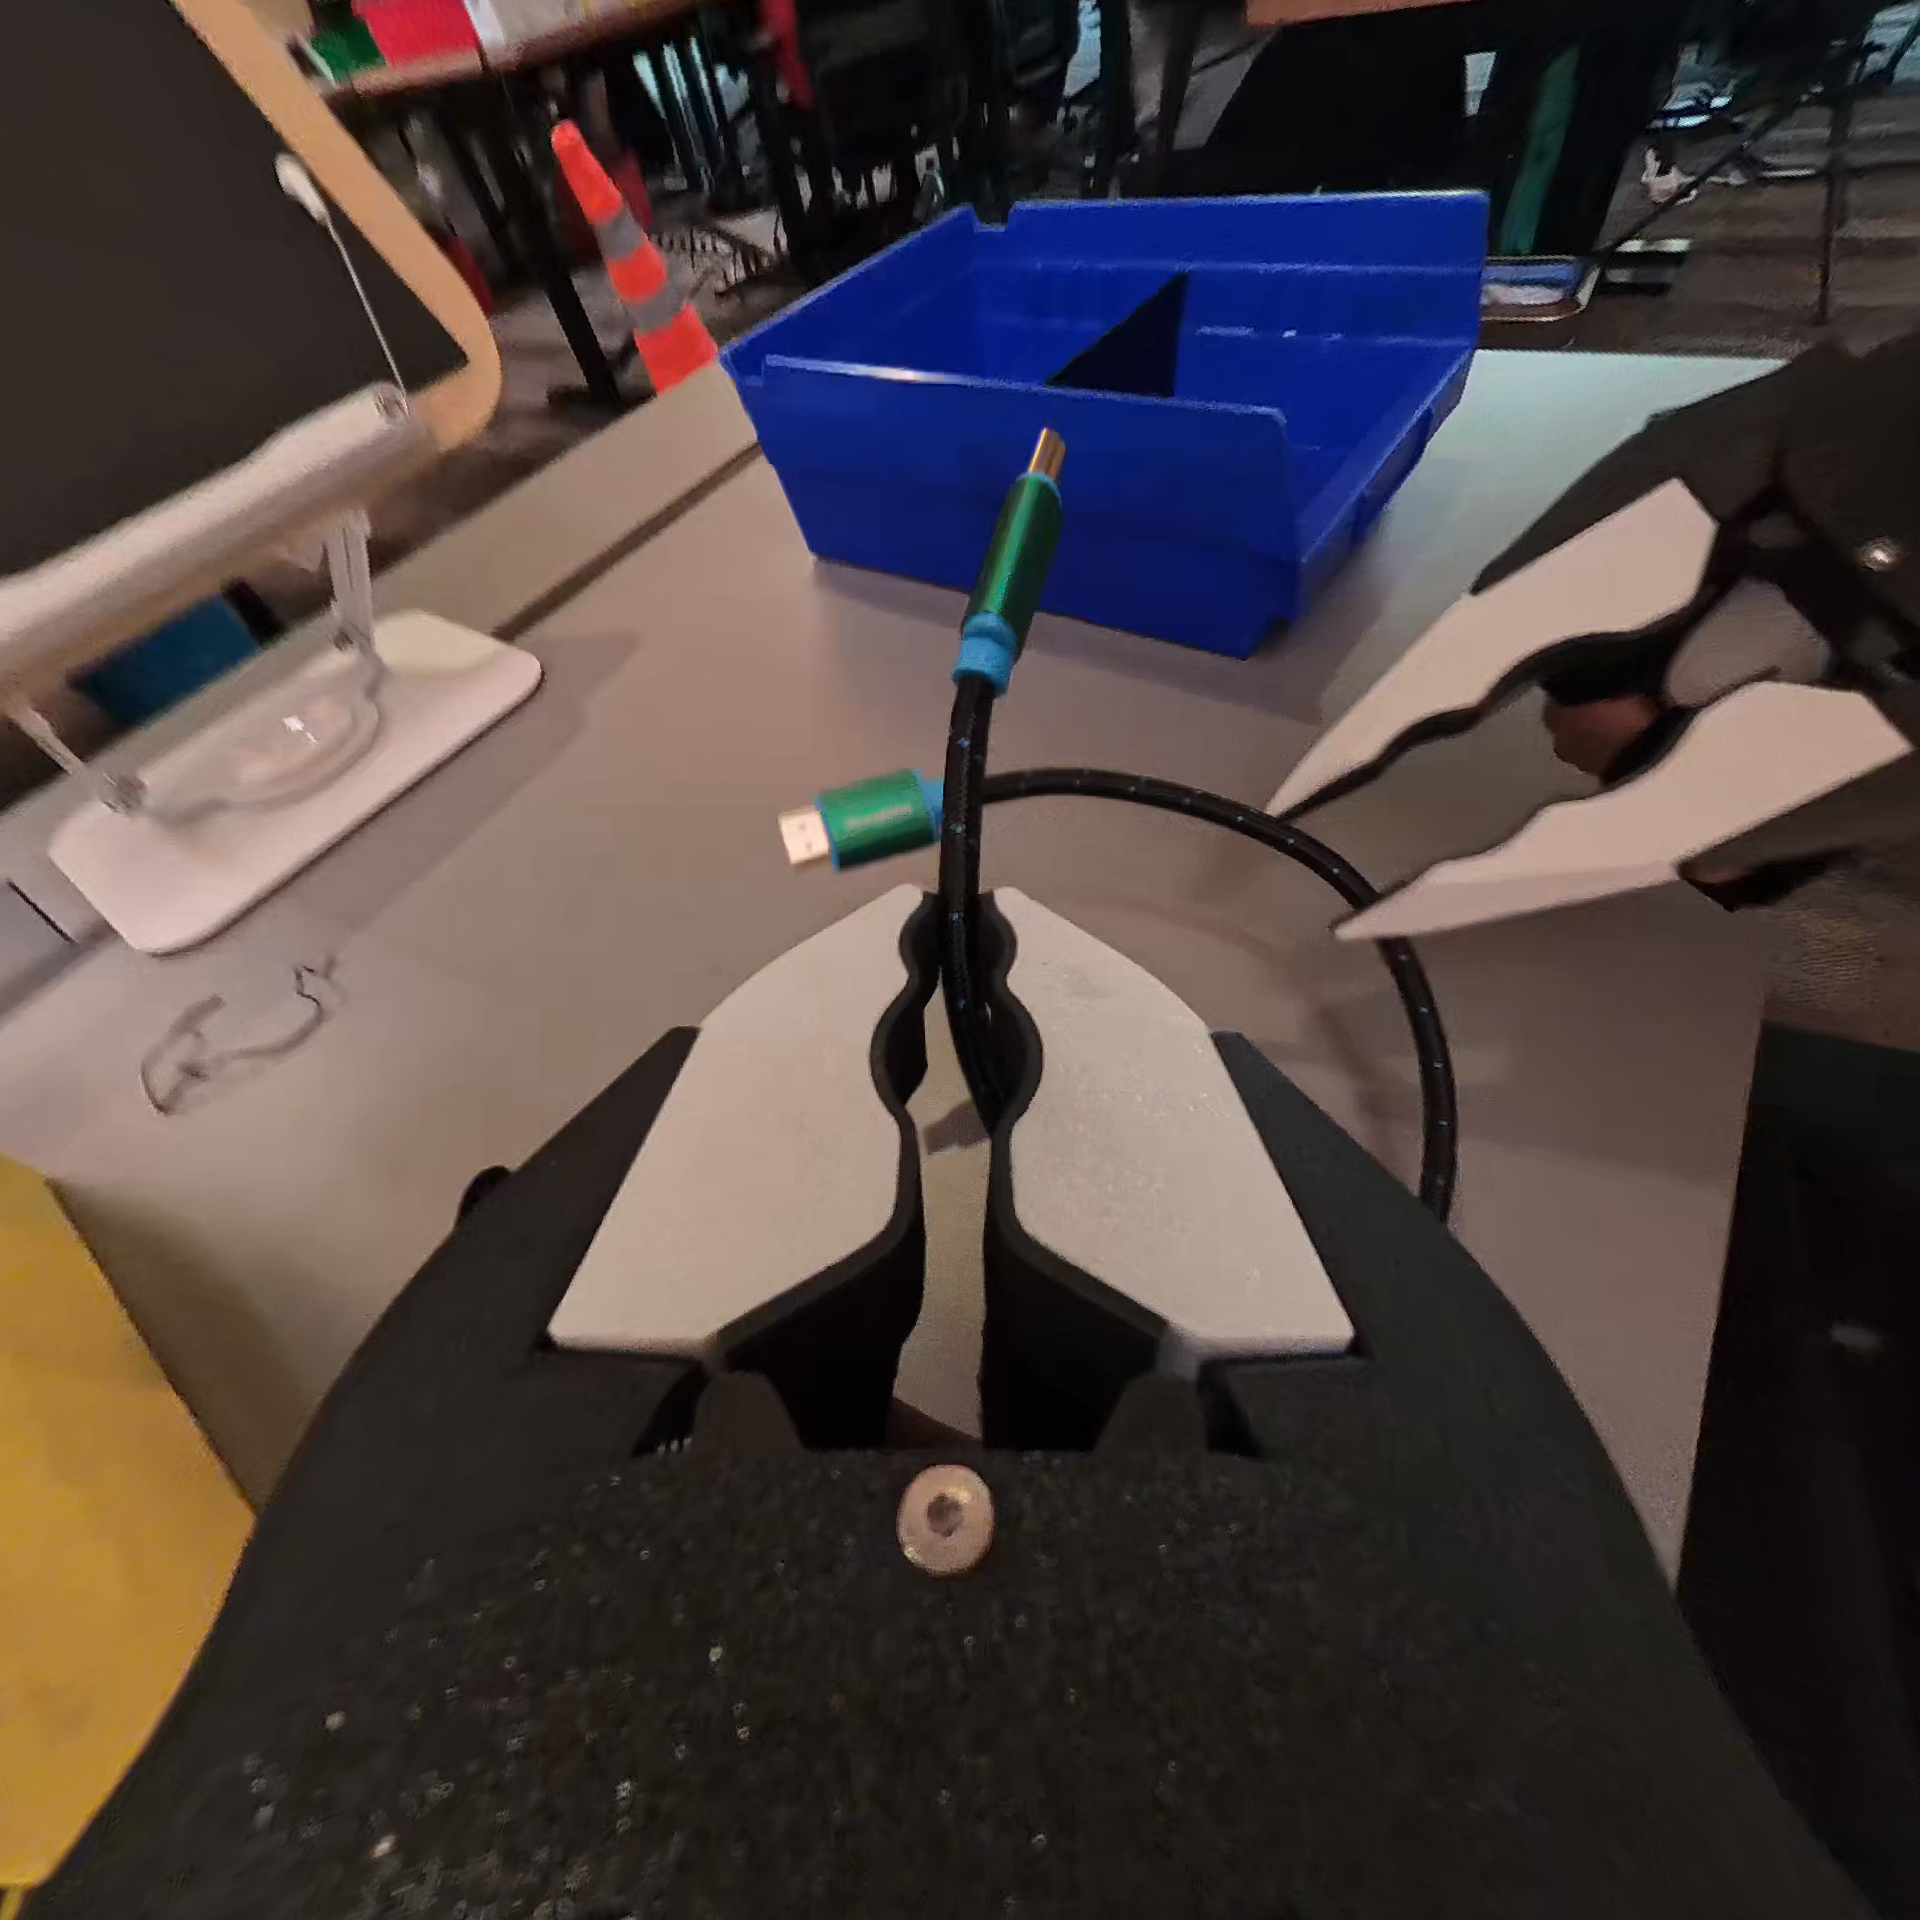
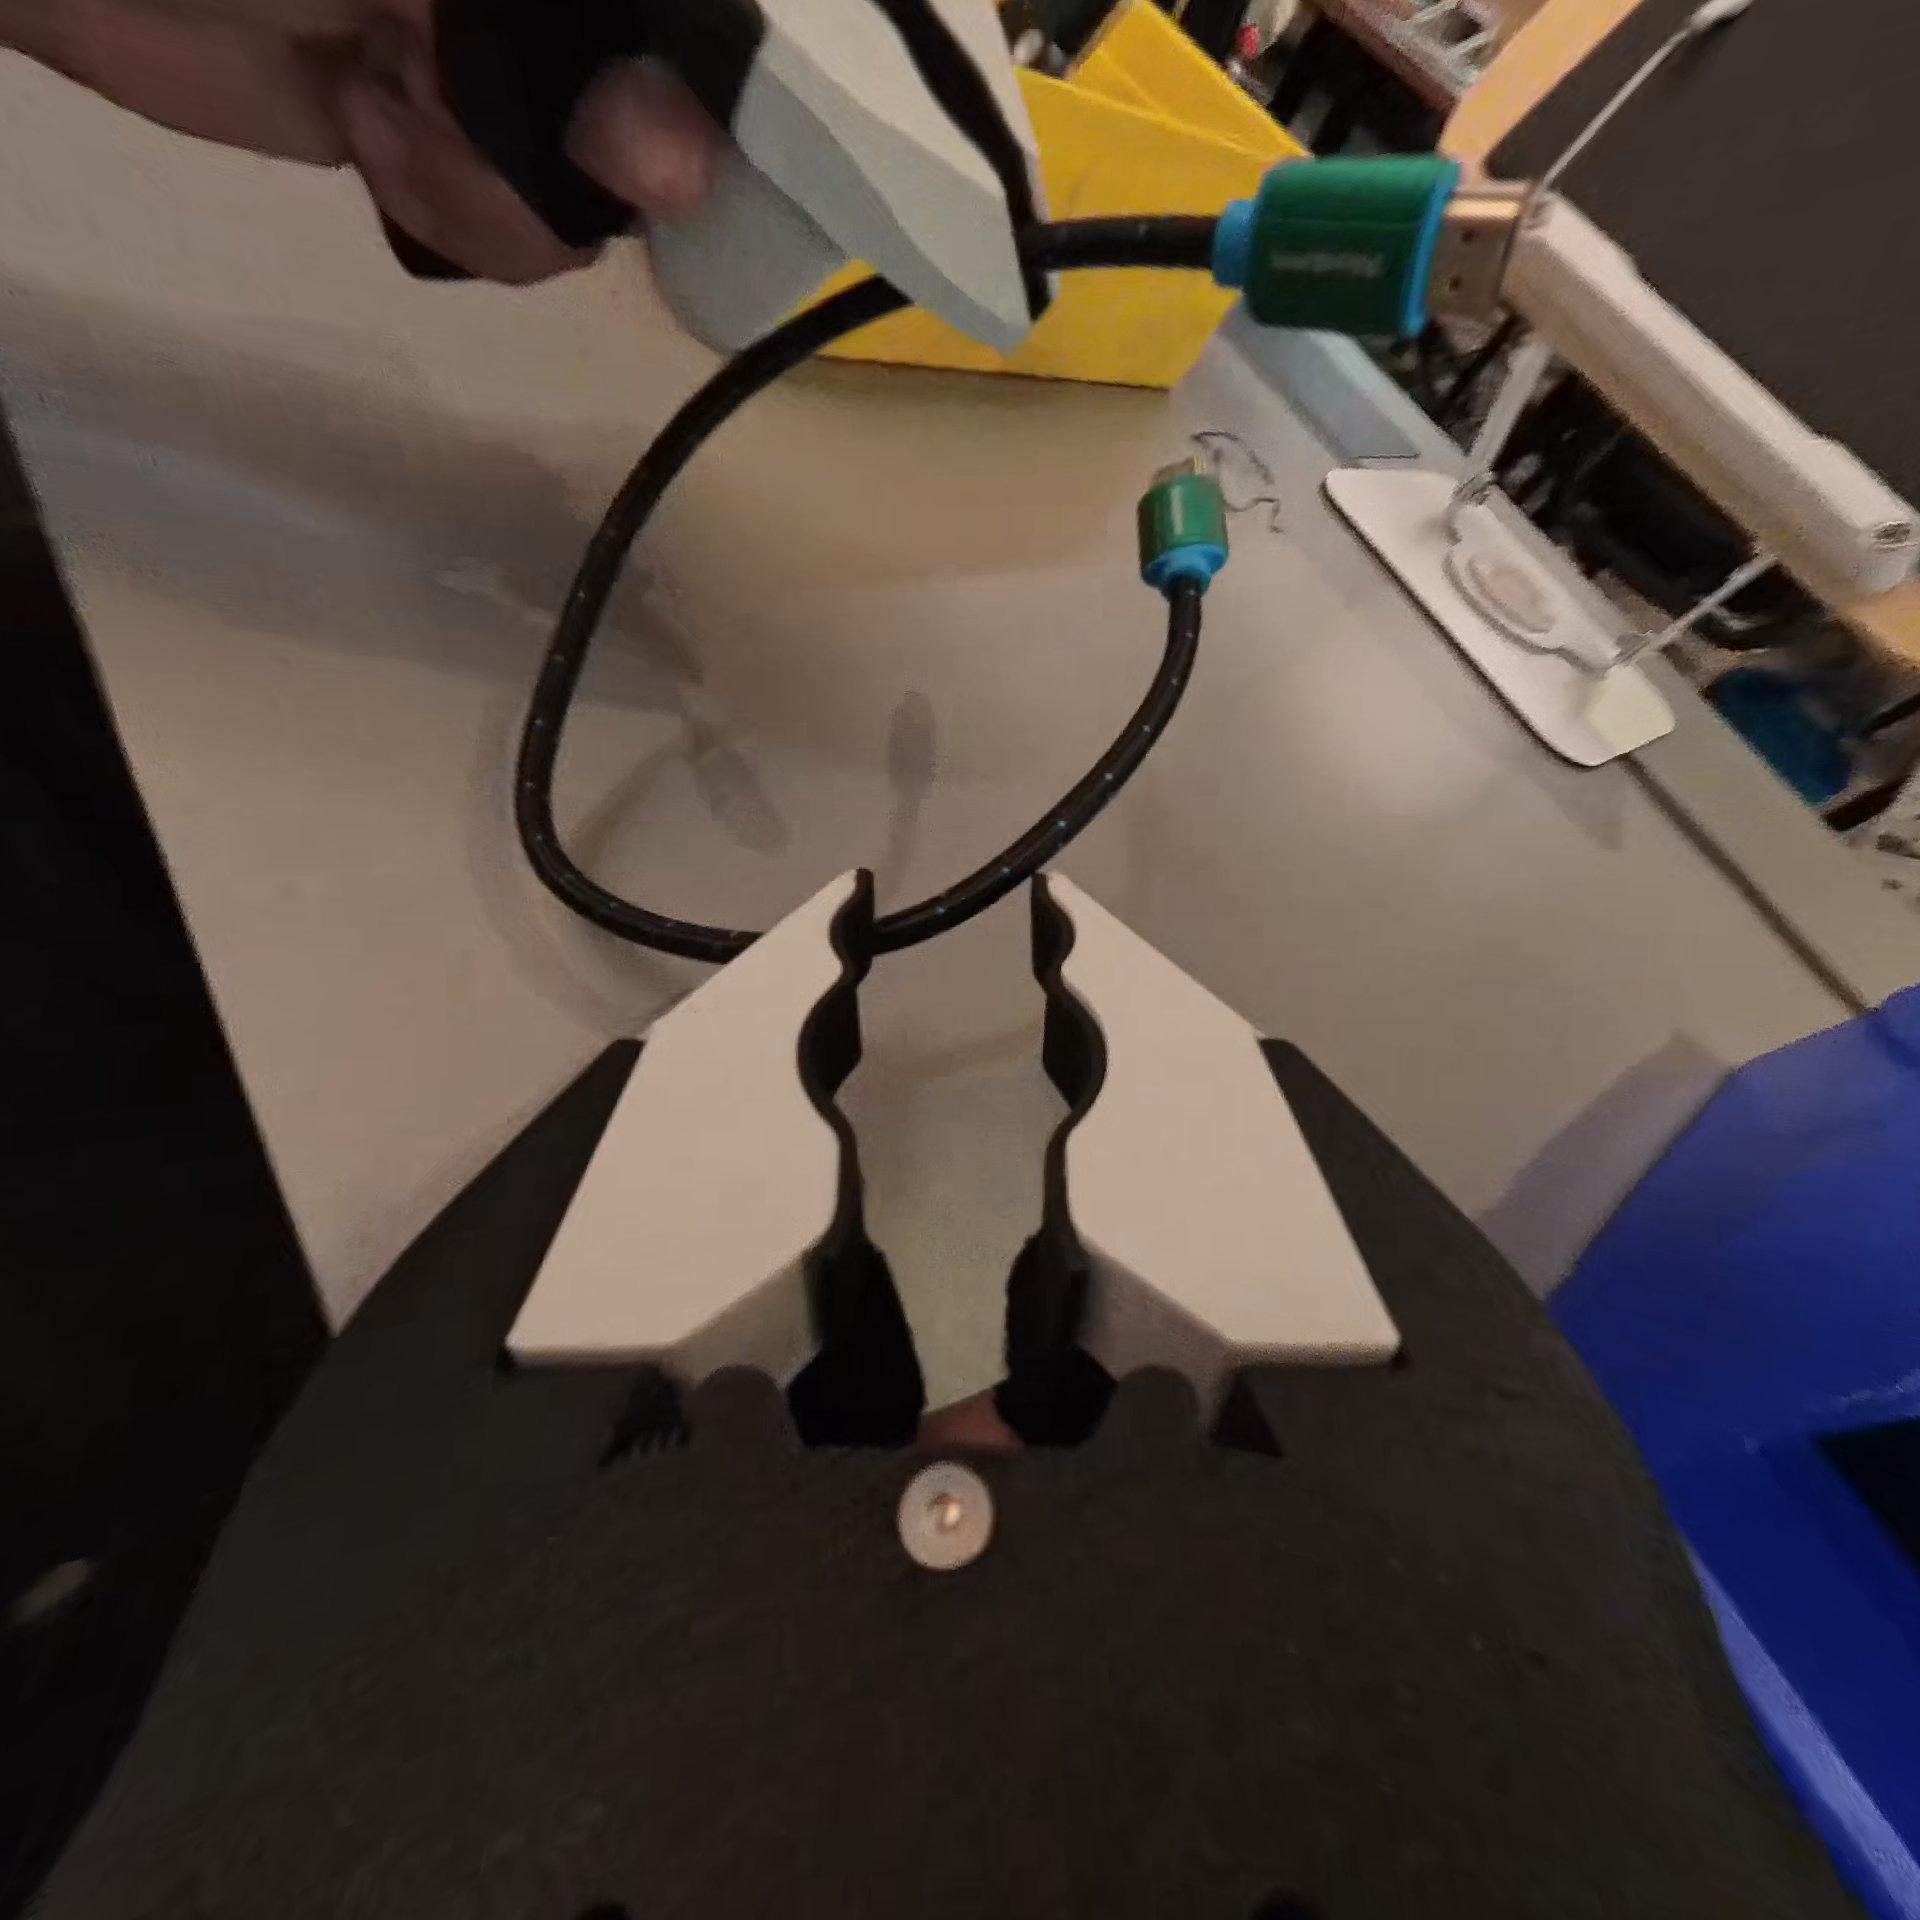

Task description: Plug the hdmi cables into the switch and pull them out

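only right wrist view shows yellow bin (image 2: 1132, 135), hand (image 2: 436, 156)

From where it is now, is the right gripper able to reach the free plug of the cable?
Probably yes. The right gripper is open, and the free plug hangs ahead of it above the table with nothing between. The left gripper is shut on the cable near the other plug.
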`<move>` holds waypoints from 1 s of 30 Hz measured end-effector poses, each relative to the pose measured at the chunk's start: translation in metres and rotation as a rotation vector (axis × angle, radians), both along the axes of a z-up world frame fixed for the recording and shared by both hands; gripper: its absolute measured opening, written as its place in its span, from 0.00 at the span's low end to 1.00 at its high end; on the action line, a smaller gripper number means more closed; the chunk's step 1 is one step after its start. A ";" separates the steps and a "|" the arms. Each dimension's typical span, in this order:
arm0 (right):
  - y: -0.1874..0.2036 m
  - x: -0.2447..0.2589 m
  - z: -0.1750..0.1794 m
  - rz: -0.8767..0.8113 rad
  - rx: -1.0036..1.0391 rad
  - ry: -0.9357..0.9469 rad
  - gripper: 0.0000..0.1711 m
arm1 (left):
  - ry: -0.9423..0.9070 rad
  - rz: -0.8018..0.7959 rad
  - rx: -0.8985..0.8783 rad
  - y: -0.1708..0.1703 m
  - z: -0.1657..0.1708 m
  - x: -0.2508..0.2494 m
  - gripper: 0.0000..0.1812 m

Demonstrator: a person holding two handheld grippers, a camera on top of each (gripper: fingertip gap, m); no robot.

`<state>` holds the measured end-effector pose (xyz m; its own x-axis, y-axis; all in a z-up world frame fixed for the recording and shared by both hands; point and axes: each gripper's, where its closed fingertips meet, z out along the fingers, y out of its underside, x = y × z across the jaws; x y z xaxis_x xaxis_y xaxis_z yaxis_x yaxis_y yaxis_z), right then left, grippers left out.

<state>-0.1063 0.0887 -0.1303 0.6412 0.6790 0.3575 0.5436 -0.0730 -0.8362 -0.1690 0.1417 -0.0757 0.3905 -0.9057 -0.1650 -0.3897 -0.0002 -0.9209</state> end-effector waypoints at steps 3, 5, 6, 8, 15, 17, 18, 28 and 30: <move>0.007 0.008 -0.001 -0.062 -0.094 0.080 0.18 | -0.017 -0.048 0.119 -0.010 0.018 -0.002 0.03; 0.012 0.012 0.002 -0.092 -0.191 0.219 0.20 | -0.037 -0.030 0.256 -0.013 0.034 -0.007 0.03; 0.014 0.013 0.005 -0.099 -0.241 0.297 0.22 | -0.058 -0.034 0.329 -0.018 0.045 -0.008 0.03; 0.013 0.007 0.012 -0.091 -0.413 0.513 0.27 | -0.063 -0.027 0.438 -0.026 0.060 -0.010 0.03; 0.001 -0.010 0.062 0.121 -0.526 0.942 0.01 | -0.073 0.083 0.514 -0.019 0.075 -0.015 0.03; 0.005 0.004 0.070 0.089 -0.424 0.934 0.01 | -0.133 0.216 0.413 0.006 0.074 -0.035 0.03; 0.005 0.013 0.075 0.083 -0.381 0.937 0.01 | -0.190 0.275 0.334 0.017 0.075 -0.047 0.03; -0.030 0.087 0.130 0.216 -0.066 0.950 0.00 | -0.939 0.228 -0.553 0.048 0.093 -0.090 0.03; -0.031 0.084 0.124 0.201 -0.070 0.883 0.00 | -0.953 0.245 -0.587 0.054 0.085 -0.091 0.03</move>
